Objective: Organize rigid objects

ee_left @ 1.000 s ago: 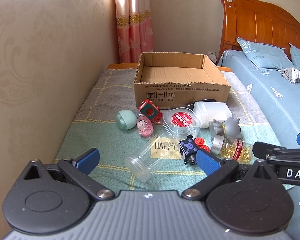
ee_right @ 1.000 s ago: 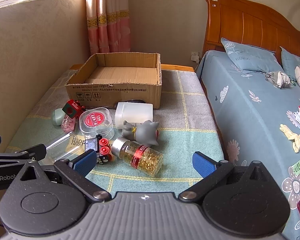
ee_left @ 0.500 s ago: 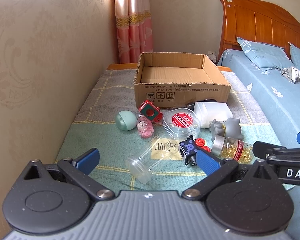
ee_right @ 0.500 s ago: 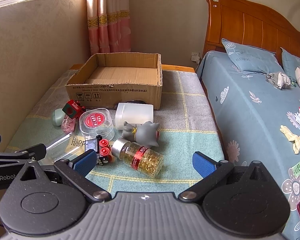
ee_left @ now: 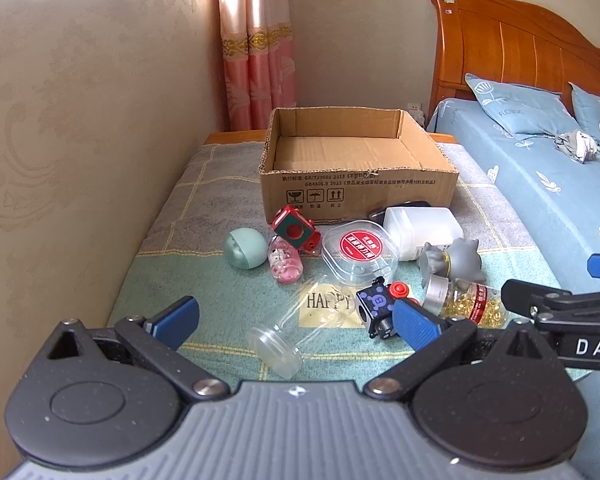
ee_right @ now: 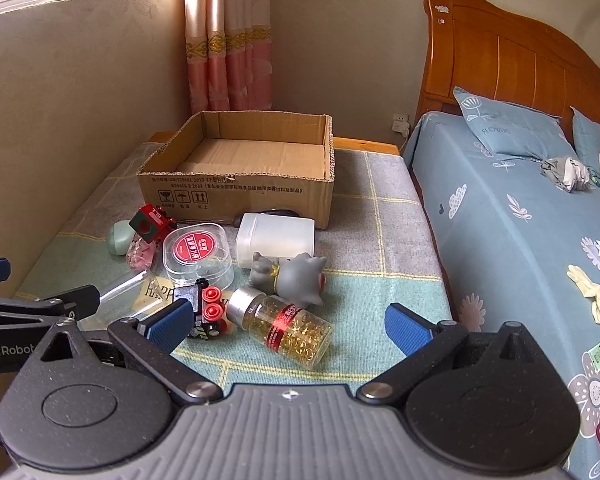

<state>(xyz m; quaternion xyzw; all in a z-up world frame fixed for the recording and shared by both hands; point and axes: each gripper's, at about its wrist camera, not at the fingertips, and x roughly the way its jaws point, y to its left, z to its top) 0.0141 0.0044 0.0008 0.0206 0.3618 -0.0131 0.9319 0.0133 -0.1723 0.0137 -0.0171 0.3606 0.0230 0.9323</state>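
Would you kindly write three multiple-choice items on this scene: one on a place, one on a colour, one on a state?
1. Where is the white jar?
A. inside the cardboard box
B. in front of the cardboard box
C. on the bed

2. What colour is the band on the capsule bottle?
A. red
B. green
C. black

3. How does the clear jar stand?
A. upright
B. upside down
C. lying on its side

Answers: 1 B, it lies on the blanket before the cardboard box. 2 A, a red label rings it. 3 C, its open mouth faces sideways.
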